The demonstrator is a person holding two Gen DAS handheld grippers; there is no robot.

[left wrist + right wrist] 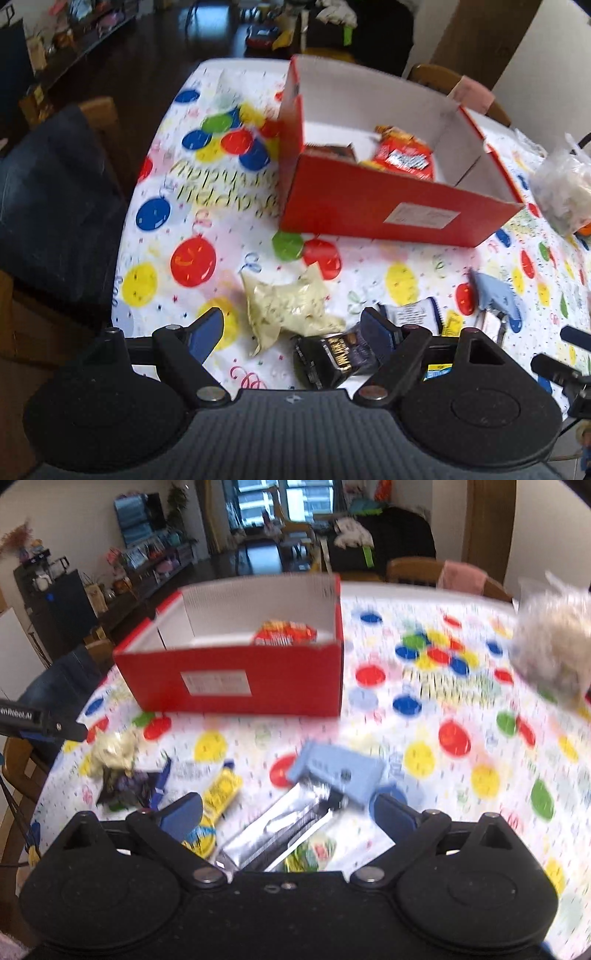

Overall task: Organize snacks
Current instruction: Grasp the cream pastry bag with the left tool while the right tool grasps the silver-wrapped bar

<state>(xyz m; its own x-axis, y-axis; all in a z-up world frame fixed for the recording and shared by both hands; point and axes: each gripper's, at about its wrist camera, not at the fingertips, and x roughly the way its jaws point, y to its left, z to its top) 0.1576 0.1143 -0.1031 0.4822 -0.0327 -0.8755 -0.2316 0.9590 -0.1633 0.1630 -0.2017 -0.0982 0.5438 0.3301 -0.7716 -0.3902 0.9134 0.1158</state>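
Observation:
A red cardboard box [388, 206] stands open on the balloon-print tablecloth with a red snack pack [402, 158] inside. My left gripper [291, 330] is open, low over a pale yellow packet [288, 306] and a dark packet [332, 356] that lies by its right finger. In the right wrist view the red box [236, 679] is ahead. My right gripper [288, 812] is open above a silver packet [284, 830]. A light blue packet [336, 771] lies just beyond it and a yellow packet [221, 792] is by the left finger.
A clear bag of pale items [550, 646] sits at the table's right. A dark purple packet [129, 786] and a crumpled pale packet [110, 753] lie at left. Wooden chairs [413, 570] ring the table, one draped with dark cloth [55, 206].

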